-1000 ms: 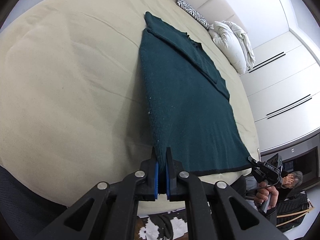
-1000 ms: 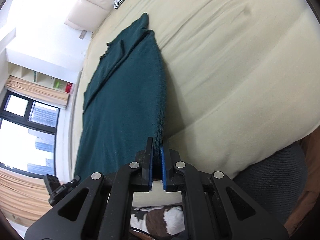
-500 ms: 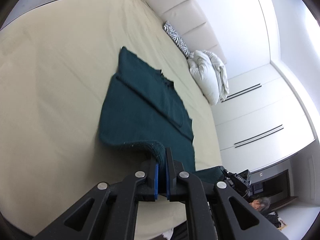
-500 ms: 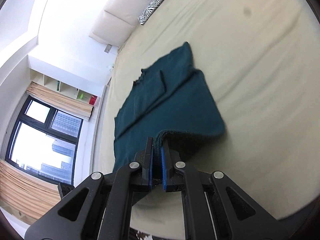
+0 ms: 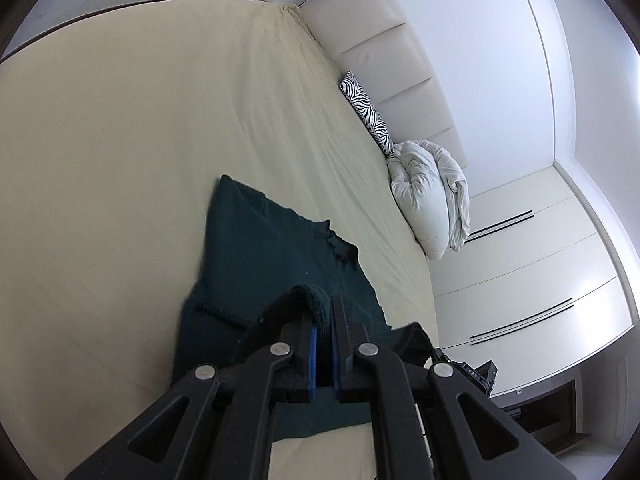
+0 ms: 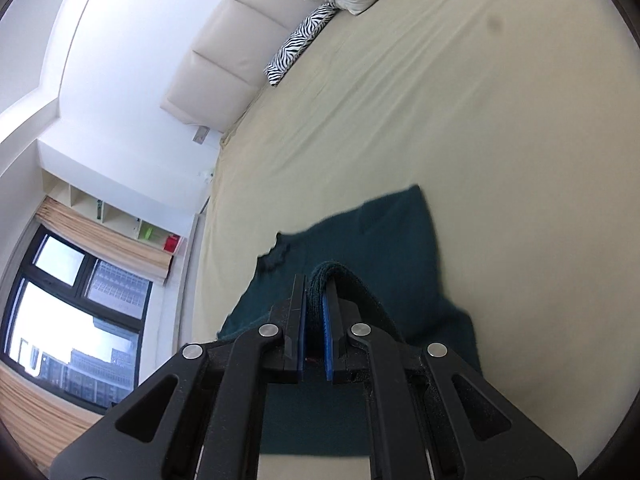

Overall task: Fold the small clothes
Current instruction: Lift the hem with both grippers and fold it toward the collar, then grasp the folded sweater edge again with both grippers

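Between the blue pads of the left gripper and likewise of the right gripper, both clamped shut, sat one hem corner each of the dark green garment, lifted and doubled back over the part lying flat on the cream bed sheet. To fold it well, I judged, both corners should travel level and together toward the far edge, landing square without dragging the lower layer. The garment's long axis ran away from the grippers, its notched far end pointing toward the padded headboard.
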Demonstrator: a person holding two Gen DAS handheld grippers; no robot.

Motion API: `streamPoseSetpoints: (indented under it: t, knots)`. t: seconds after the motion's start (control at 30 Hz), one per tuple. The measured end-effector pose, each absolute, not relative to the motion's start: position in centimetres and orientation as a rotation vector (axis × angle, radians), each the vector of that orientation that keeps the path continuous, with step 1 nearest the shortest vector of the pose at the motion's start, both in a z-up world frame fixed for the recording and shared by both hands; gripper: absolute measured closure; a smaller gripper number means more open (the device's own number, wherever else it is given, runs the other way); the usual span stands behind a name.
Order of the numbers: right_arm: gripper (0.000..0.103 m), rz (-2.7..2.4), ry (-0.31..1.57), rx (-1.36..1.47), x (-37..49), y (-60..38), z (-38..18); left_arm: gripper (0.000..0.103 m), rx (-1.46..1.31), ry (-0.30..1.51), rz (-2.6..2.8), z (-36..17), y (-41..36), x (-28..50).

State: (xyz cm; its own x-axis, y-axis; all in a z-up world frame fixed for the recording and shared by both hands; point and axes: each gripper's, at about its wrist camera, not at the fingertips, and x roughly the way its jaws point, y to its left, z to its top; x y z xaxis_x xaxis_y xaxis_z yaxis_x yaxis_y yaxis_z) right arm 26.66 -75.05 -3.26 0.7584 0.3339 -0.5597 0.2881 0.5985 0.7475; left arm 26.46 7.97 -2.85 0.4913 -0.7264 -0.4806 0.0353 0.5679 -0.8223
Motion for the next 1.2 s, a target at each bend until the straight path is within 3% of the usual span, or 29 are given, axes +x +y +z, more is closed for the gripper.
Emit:
streamPoseSetpoints:
  t: [0.43, 0.5, 0.57, 0.63, 0.73, 0.83, 0.9, 1.2]
  knots:
    - [0.096, -0.108, 0.842, 1.01, 36.8, -77.6, -11.9, 0.093, -0.826, 1.055, -0.366, -10.3, 5.3, 39.2]
    - [0.095, -0.118, 0.867, 1.03, 37.9, -77.9, -13.3, 0.078, -0.818, 1.052, -0.347, -11.3, 5.4, 40.3]
    - [0.088, -0.124, 0.86, 1.043, 38.2, -78.2, -14.0, 0.049, -0.855, 1.028, -0.352, -11.4, 6.0, 40.5]
    - [0.086, -0.127, 0.818, 1.043, 37.9, -78.4, -14.2, 0.037, -0.88, 0.992, -0.344, -10.8, 6.9, 40.2]
    - [0.072, -0.155, 0.79, 1.012, 36.4, -78.4, -14.1, 0.037, -0.856, 0.963, -0.355, -10.1, 7.2, 38.9]
    - [0.07, -0.176, 0.792, 0.958, 34.8, -78.0, -13.3, 0.037, -0.768, 0.962, -0.367, -9.5, 6.4, 36.4]
    - [0.059, -0.193, 0.791, 0.864, 33.7, -77.1, -12.2, 0.037, -0.69, 0.954, -0.366, -9.4, 5.6, 34.3]
    - [0.059, -0.19, 0.898, 0.466, 29.5, -70.9, -10.5, 0.038, -0.483, 0.91, -0.344, -9.5, 3.9, 26.6]
